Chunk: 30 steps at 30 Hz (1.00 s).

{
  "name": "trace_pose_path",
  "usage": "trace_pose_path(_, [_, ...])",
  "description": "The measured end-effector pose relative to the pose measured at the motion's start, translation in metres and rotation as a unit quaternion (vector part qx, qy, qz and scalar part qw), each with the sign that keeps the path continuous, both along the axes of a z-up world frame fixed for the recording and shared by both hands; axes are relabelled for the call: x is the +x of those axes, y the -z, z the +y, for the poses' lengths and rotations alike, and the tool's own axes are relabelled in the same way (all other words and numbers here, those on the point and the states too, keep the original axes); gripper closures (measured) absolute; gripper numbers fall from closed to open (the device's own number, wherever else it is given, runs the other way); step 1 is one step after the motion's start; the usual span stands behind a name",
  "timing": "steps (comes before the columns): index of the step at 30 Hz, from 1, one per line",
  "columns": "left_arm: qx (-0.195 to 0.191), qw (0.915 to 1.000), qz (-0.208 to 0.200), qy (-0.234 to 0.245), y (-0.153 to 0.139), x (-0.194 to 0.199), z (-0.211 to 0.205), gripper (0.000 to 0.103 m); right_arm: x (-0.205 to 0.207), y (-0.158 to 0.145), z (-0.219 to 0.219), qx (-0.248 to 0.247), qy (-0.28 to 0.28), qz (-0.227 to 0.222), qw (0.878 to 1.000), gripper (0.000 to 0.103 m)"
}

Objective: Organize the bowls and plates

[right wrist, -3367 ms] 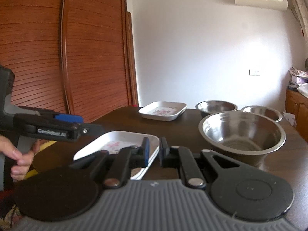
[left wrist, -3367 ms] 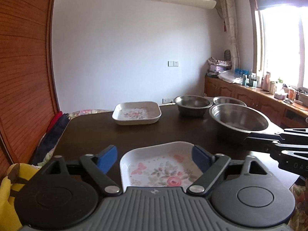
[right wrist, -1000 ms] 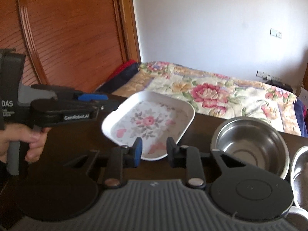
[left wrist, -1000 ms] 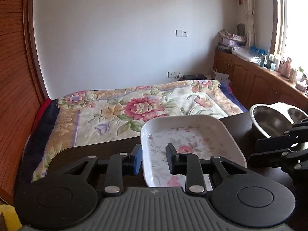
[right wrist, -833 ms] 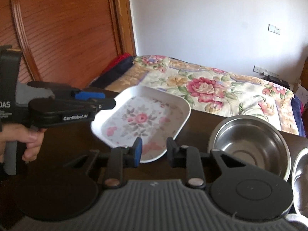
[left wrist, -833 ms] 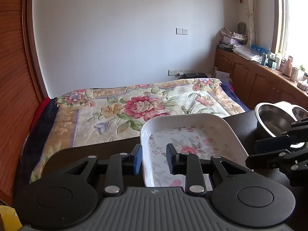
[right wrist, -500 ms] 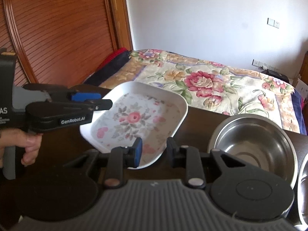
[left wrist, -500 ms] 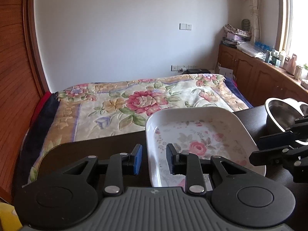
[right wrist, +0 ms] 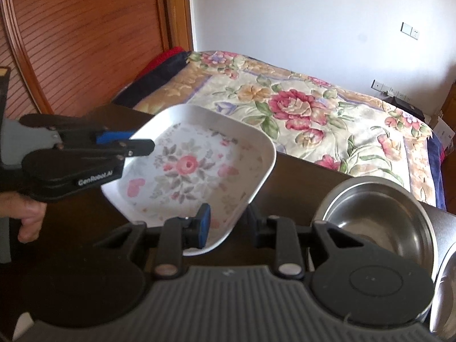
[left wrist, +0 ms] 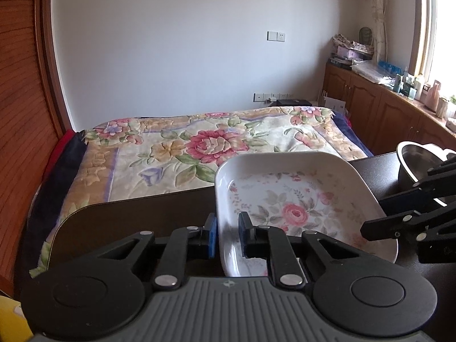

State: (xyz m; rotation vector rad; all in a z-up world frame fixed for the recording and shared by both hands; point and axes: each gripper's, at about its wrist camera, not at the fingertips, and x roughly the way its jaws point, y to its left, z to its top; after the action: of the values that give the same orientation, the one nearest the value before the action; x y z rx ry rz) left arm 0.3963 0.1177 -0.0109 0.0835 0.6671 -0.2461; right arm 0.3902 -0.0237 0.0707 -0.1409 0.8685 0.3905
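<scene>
A white square plate with a pink flower print is held tilted above the dark table. My left gripper is shut on its left rim. My right gripper is shut on its near right rim. The plate and the left gripper also show in the right wrist view. The right gripper shows at the right edge of the left wrist view. A steel bowl stands on the table to the right of the plate. Whether another plate lies underneath is hidden.
A second steel bowl shows at the right edge. Beyond the table's far edge lies a bed with a flowered cover. A wooden sliding door stands on the left, low cabinets on the right.
Both grippers took hold of the plate and carried it toward the table's far end near the bed. In the last second the plate has drifted a little to the right and tilted more.
</scene>
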Motion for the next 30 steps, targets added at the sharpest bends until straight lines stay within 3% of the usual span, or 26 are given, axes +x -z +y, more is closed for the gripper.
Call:
trace_pose_path(8, [-0.016,0.9998,0.01,-0.011,0.0,-0.005,0.005,0.057,0.001,0.005,0.009,-0.023,-0.012,0.004,1.0,0.073])
trace_pose_path(13, [-0.038,0.9989,0.021,-0.019,-0.002,-0.017,0.014,0.057,-0.001,0.001,0.009,-0.018,0.007,-0.012,1.0,0.081])
trace_pose_path(17, [-0.051,0.9983,0.014,-0.025,-0.011,-0.03,0.021,0.057,-0.004,-0.005,0.001,0.011,0.013,-0.024,1.0,0.089])
trace_pose_path(30, [-0.037,0.9982,-0.025,-0.039,-0.048,-0.086,0.013,0.057,-0.045,-0.025,-0.011,0.061,0.006,-0.057,0.996,0.09])
